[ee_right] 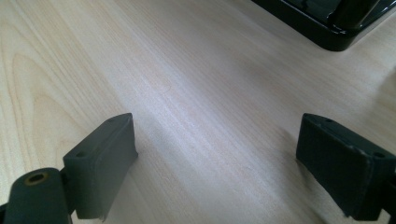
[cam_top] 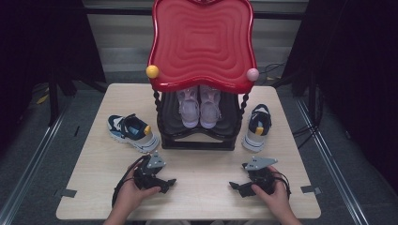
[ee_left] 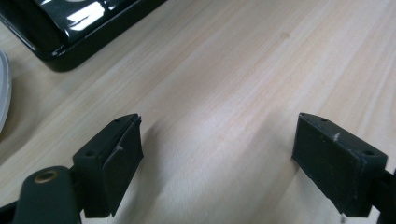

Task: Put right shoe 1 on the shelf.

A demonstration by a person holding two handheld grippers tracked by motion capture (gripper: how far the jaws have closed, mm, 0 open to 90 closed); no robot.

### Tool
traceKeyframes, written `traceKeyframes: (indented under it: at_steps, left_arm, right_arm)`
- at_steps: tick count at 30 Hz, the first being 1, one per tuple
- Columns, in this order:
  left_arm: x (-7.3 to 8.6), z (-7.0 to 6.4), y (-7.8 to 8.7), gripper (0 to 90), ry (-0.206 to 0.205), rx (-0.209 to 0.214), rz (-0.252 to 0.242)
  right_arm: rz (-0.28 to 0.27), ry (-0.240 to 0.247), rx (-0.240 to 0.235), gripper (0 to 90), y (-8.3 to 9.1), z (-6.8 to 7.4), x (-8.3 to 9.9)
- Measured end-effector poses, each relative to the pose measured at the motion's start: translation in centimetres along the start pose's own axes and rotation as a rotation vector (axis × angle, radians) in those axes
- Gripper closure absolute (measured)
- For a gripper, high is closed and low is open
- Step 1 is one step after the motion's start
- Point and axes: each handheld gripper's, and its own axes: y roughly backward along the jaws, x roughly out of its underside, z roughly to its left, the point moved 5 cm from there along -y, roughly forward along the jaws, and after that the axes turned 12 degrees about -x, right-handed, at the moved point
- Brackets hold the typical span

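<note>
Sneakers are the things to pick up, I think, since they lie closest to the two grippers. From the high view, the left sneaker point(cam_top: 131, 132) lies on the desk point(cam_top: 202, 197) just left of the black rack point(cam_top: 197, 140), toe turned toward the rack's front corner. The right sneaker point(cam_top: 257, 126) lies just right of the rack, pointing away from the person. A pink pair point(cam_top: 199, 105) sits on the rack's low shelf, under the big red top point(cam_top: 202, 42) with a yellow ball point(cam_top: 152, 71) and a pink ball point(cam_top: 252, 74) on its corners. A sneaker is likely light, soft on top and stiff at the sole. It should not break or slip much. A good place to hold it is the heel or the rim of the opening, where the sides can be squeezed together. The left gripper point(cam_top: 162, 183) and the right gripper point(cam_top: 239, 187) both rest low over the near desk, each in a hand, pointing inward at each other and well apart from the sneakers. In the left gripper view, the left gripper point(ee_left: 217, 154) has its jaws spread wide with bare wood between them. It holds nothing. A corner of the rack's shiny black base point(ee_left: 70, 32) is at the top left, and a white edge, maybe the left sneaker's sole, peeks in at the far left. In the right gripper view, the right gripper point(ee_right: 215, 158) is also spread wide and holds nothing, with only wood between the jaws. The rack's base point(ee_right: 327, 23) shows at the top right.
</note>
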Motion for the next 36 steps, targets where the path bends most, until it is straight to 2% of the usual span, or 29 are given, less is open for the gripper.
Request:
traceKeyframes:
  at_steps: [3,9,10,15,16,20,21,23,26,30,35,36]
  left_arm:
    - [-0.1,0.4,0.7,15.5,0.001,0.022,0.048]
    - [0.4,1.7,1.6,15.9,-0.028,0.001,0.132]
    - [0.4,1.9,1.8,16.0,-0.026,-0.003,0.134]
    - [0.4,3.1,2.6,16.8,-0.039,-0.002,0.187]
    - [0.3,3.3,2.8,16.9,-0.06,0.001,0.211]
    - [-0.1,3.9,3.2,17.3,-0.064,0.015,0.249]
    - [-0.3,4.1,3.4,17.2,-0.082,0.007,0.264]
    - [-0.6,4.4,3.6,17.3,-0.084,0.006,0.269]
    - [-1.1,4.8,3.8,17.3,-0.064,0.0,0.25]
    - [-1.6,5.7,4.2,17.3,-0.047,-0.012,0.248]
    - [-2.3,6.8,4.6,17.5,-0.047,-0.029,0.237]
    - [-2.5,7.0,4.8,17.5,-0.036,-0.032,0.241]
  right_arm:
    - [0.0,0.002,0.0,11.3,0.0,0.0,0.0]
    - [0.0,0.003,0.0,11.3,0.0,0.0,0.0]
    - [0.0,0.002,-0.001,11.3,0.0,0.0,0.0]
    - [0.0,0.0,-0.001,11.2,0.0,0.0,0.0]
    - [0.001,0.0,-0.001,11.2,0.0,0.0,0.0]
    - [0.003,0.0,0.002,11.2,0.0,0.0,0.0]
    - [0.001,0.0,0.0,11.2,0.0,0.0,0.0]
    - [0.003,0.0,0.002,11.2,0.0,0.0,0.0]
    - [0.002,-0.001,0.002,11.2,0.0,0.0,0.0]
    - [0.003,0.0,0.002,11.2,0.0,0.0,0.0]
    - [0.003,0.001,0.001,11.2,0.0,0.0,0.0]
    - [0.003,0.001,0.002,11.2,0.0,0.0,0.0]
